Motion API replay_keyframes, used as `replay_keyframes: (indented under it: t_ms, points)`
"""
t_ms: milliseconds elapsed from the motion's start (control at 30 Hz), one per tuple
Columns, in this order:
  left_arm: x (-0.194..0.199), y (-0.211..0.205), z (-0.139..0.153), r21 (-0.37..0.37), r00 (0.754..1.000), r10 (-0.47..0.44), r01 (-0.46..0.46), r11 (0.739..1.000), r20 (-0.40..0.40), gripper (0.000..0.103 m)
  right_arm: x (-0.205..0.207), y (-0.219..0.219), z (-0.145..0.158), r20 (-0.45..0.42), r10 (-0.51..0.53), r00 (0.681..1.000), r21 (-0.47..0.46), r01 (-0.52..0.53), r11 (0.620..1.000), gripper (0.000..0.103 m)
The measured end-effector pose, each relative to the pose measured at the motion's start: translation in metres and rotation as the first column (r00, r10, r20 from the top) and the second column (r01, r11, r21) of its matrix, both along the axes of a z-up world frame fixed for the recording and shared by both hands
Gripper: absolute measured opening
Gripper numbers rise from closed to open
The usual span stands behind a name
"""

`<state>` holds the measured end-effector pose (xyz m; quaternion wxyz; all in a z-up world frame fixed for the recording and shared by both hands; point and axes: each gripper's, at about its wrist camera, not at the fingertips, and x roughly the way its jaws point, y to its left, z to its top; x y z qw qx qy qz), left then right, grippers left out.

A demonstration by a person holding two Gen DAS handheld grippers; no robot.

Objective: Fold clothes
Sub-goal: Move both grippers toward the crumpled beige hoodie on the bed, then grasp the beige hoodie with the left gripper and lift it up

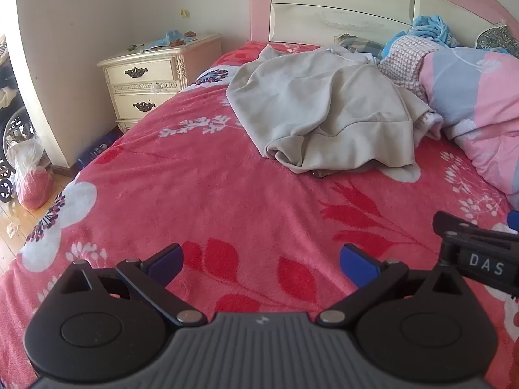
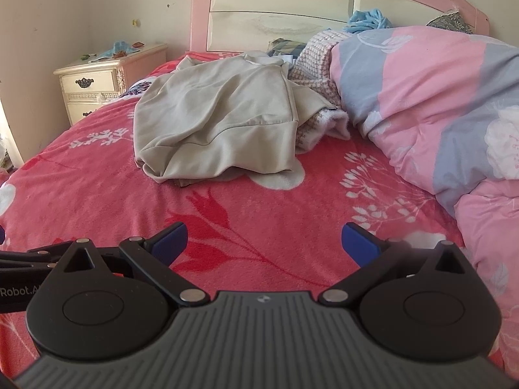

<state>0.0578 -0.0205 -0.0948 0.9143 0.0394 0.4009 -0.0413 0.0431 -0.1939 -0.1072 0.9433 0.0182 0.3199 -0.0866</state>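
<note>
A crumpled beige sweatshirt (image 1: 324, 110) (image 2: 220, 113) lies in a heap on the red floral bed cover (image 1: 227, 194) (image 2: 97, 178), toward the headboard. Under its right edge shows a pink-and-white knit garment (image 1: 408, 61) (image 2: 321, 55). My left gripper (image 1: 261, 264) hovers open over the near part of the bed, well short of the sweatshirt, nothing between its blue pads. My right gripper (image 2: 264, 243) is open too and empty, at a similar distance from the heap. The right gripper's body (image 1: 480, 256) shows at the right edge of the left wrist view.
A bunched pink and grey-blue duvet (image 1: 480, 103) (image 2: 438, 103) fills the bed's right side. The pink-and-cream headboard (image 1: 340, 3) (image 2: 279, 3) stands behind, with a blue cloth (image 1: 431, 26) against it. A cream nightstand (image 1: 152, 77) (image 2: 94, 81) stands left of the bed. A bag (image 1: 30, 178) sits on the wooden floor.
</note>
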Motion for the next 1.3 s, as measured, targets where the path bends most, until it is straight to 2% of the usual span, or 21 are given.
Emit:
replay_keyframes:
  t_ms: [267, 467, 567, 600, 667, 767, 800, 867, 933, 1033, 1100, 1133, 1200, 1300]
  points:
    - [0.027, 0.0, -0.029, -0.064, 0.998, -0.022, 0.026, 0.998, 0.056, 0.103, 0.011, -0.02, -0.016, 0.01, 0.037, 0.999, 0.029, -0.037, 0.999, 0.102]
    - [0.106, -0.017, -0.054, -0.075, 0.995, -0.019, 0.026, 0.997, 0.095, 0.103, 0.039, -0.046, -0.036, 0.018, 0.105, 0.994, 0.05, -0.106, 0.993, 0.102]
    - [0.153, -0.03, -0.069, -0.101, 0.997, 0.003, 0.005, 0.995, 0.079, 0.1, 0.052, -0.06, -0.039, 0.0, 0.081, 0.997, 0.088, -0.08, 0.993, 0.101]
    - [0.169, -0.035, -0.076, -0.096, 0.998, 0.015, -0.009, 0.995, 0.065, 0.098, 0.05, -0.063, -0.04, 0.0, 0.088, 0.996, 0.096, -0.087, 0.992, 0.1]
    - [0.197, -0.043, -0.09, -0.069, 0.997, 0.064, -0.061, 0.996, 0.036, 0.079, 0.047, -0.068, -0.042, 0.001, 0.102, 0.995, 0.114, -0.101, 0.988, 0.1]
    - [0.22, -0.046, -0.108, -0.088, 0.994, 0.11, -0.108, 0.99, 0.012, 0.052, 0.043, -0.074, -0.045, 0.001, 0.116, 0.993, 0.128, -0.115, 0.985, 0.099]
    - [0.219, -0.048, -0.109, -0.089, 0.994, 0.109, -0.106, 0.99, 0.03, 0.044, 0.042, -0.075, -0.047, -0.002, 0.112, 0.994, 0.131, -0.111, 0.985, 0.097]
    - [0.214, -0.054, -0.108, -0.066, 0.992, 0.1, -0.095, 0.993, 0.078, 0.019, 0.042, -0.079, -0.051, -0.009, 0.105, 0.994, 0.14, -0.103, 0.985, 0.09]
    - [0.198, -0.058, -0.1, -0.038, 0.989, 0.057, -0.052, 0.998, 0.139, 0.017, 0.041, -0.081, -0.055, -0.018, 0.1, 0.995, 0.141, -0.096, 0.985, 0.083]
    - [0.162, -0.044, -0.079, -0.123, 0.979, -0.017, 0.042, 0.992, 0.204, 0.015, 0.042, -0.083, -0.053, -0.011, 0.114, 0.993, 0.136, -0.112, 0.984, 0.076]
    - [0.133, -0.033, -0.063, -0.145, 0.961, -0.087, 0.129, 0.981, 0.263, 0.015, 0.041, -0.082, -0.049, 0.011, 0.136, 0.991, 0.125, -0.137, 0.983, 0.073]
    - [0.119, -0.027, -0.055, -0.156, 0.954, -0.117, 0.165, 0.974, 0.276, 0.015, 0.041, -0.081, -0.045, 0.026, 0.151, 0.988, 0.119, -0.153, 0.981, 0.073]
    - [0.092, -0.01, -0.041, -0.228, 0.952, -0.152, 0.216, 0.95, 0.266, 0.015, 0.044, -0.086, -0.038, 0.058, 0.171, 0.983, 0.141, -0.178, 0.974, 0.073]
    - [0.049, 0.012, -0.023, -0.293, 0.948, -0.195, 0.267, 0.918, 0.25, 0.015, 0.048, -0.099, -0.026, 0.104, 0.149, 0.983, 0.244, -0.17, 0.955, 0.073]
